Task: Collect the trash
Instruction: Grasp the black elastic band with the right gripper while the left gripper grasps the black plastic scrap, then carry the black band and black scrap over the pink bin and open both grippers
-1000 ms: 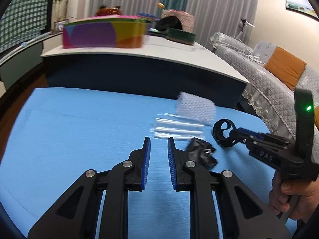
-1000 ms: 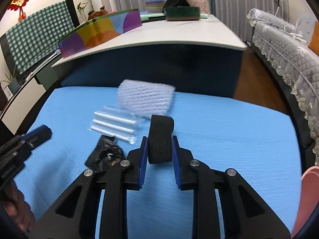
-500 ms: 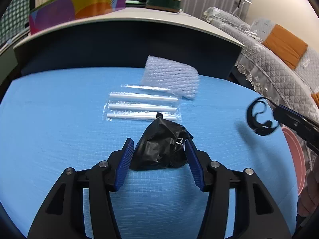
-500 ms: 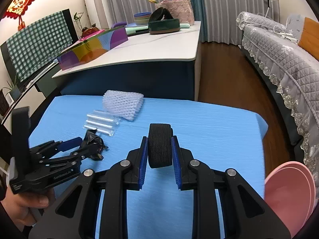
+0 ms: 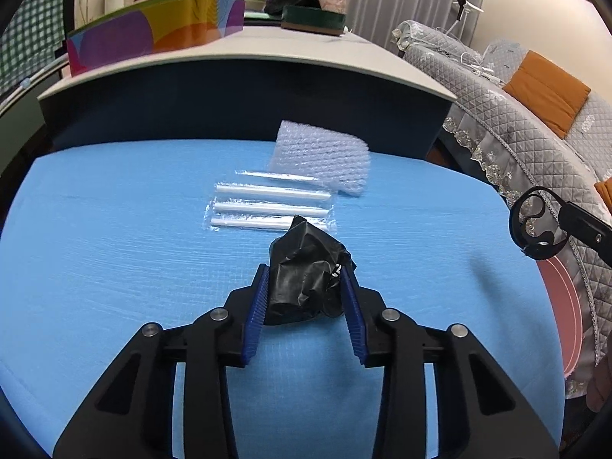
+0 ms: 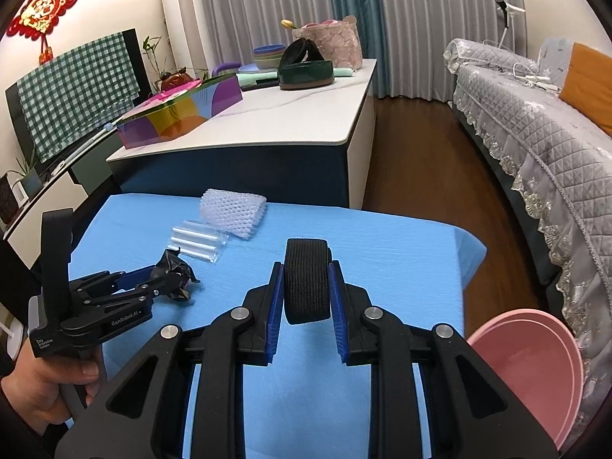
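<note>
My left gripper (image 5: 304, 273) is closed around a crumpled black plastic bag (image 5: 306, 279) on the blue tablecloth (image 5: 114, 248); it also shows in the right wrist view (image 6: 176, 273). My right gripper (image 6: 306, 267) is shut on a black elastic band (image 6: 306, 281) and holds it above the cloth; the band shows in the left wrist view (image 5: 535, 223). Wrapped white straws (image 5: 267, 206) and a piece of bubble wrap (image 5: 321, 157) lie beyond the bag.
A pink basin (image 6: 535, 367) stands on the floor at the table's right edge. A white counter (image 6: 287, 114) with a colourful box (image 6: 179, 114) stands behind. A grey sofa (image 6: 535, 134) is to the right.
My left gripper moved forward to the black bag and its fingers closed in on it. My right gripper lifted the band and drew back to the right, toward the pink basin.
</note>
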